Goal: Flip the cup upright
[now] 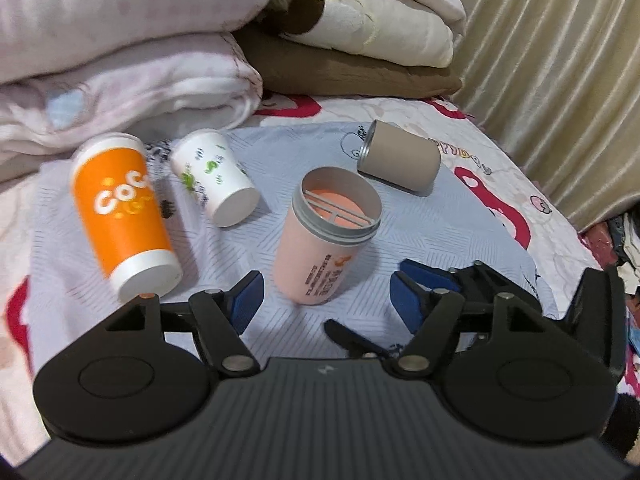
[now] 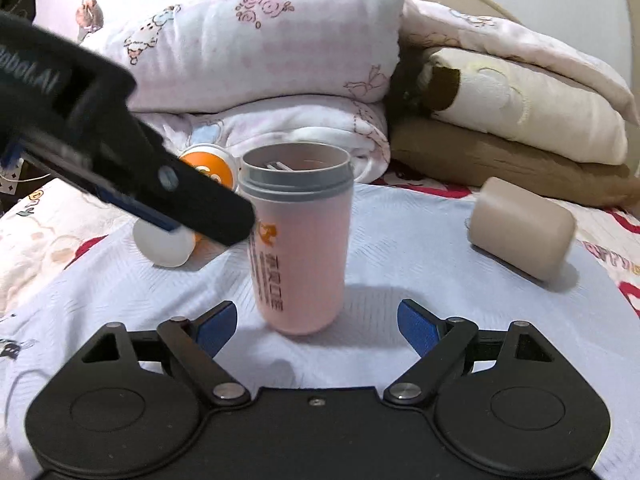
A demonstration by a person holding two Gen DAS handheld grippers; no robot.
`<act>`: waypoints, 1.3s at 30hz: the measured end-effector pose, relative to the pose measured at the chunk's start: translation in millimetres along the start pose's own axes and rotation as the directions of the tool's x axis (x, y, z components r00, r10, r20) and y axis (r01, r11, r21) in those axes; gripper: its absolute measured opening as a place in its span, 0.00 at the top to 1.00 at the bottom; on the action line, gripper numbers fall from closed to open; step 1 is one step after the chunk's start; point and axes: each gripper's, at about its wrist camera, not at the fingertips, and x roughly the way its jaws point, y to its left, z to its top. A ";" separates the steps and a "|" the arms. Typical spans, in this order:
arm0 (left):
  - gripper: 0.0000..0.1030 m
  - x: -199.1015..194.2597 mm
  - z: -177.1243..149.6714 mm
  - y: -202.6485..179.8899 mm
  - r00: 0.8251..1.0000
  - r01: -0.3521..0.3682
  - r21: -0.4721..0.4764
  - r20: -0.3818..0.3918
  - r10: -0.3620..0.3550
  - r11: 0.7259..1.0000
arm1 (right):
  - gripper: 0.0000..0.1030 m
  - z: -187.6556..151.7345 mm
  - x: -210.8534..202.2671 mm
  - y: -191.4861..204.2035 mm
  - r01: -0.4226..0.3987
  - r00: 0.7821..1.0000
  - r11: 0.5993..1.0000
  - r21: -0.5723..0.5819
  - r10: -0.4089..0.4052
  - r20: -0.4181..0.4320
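A pink cup with a grey threaded rim [image 1: 326, 236] stands upright, mouth up, on a pale blue cloth [image 1: 440, 232]; it also shows in the right wrist view [image 2: 300, 240]. My left gripper [image 1: 326, 300] is open, its blue pads on either side of the cup's base without touching. My right gripper [image 2: 316, 326] is open just in front of the cup, empty. The left gripper's body crosses the right wrist view at upper left [image 2: 120, 160]. An orange cup [image 1: 120, 216], a white cup [image 1: 216, 176] and a tan cup [image 1: 400, 158] lie on their sides.
Folded pink quilts [image 1: 120, 60] and brown and cream blankets [image 1: 360, 56] are stacked behind the cloth. A beige curtain [image 1: 560, 60] hangs at the right. The bed sheet has red cartoon prints. The tan cup also shows at the right in the right wrist view [image 2: 520, 228].
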 end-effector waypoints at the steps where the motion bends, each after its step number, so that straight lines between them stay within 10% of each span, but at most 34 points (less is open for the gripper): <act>1: 0.33 -7.3 -1.4 -2.8 1.000 -0.012 0.005 0.001 0.012 1.000 | 0.12 1.3 -6.2 0.4 0.001 1.000 1.000 0.008 -0.001 0.004; 20: 0.28 -142.6 -42.2 -49.1 0.970 -0.222 -0.106 0.075 0.231 0.969 | 0.12 28.7 -146.4 41.9 0.026 0.999 0.994 -0.110 -0.022 0.044; 39: 0.23 -155.7 -67.9 -39.8 0.934 -0.338 -0.187 0.050 0.353 0.922 | 0.12 45.4 -182.1 22.3 0.013 1.000 1.000 0.003 -0.013 0.004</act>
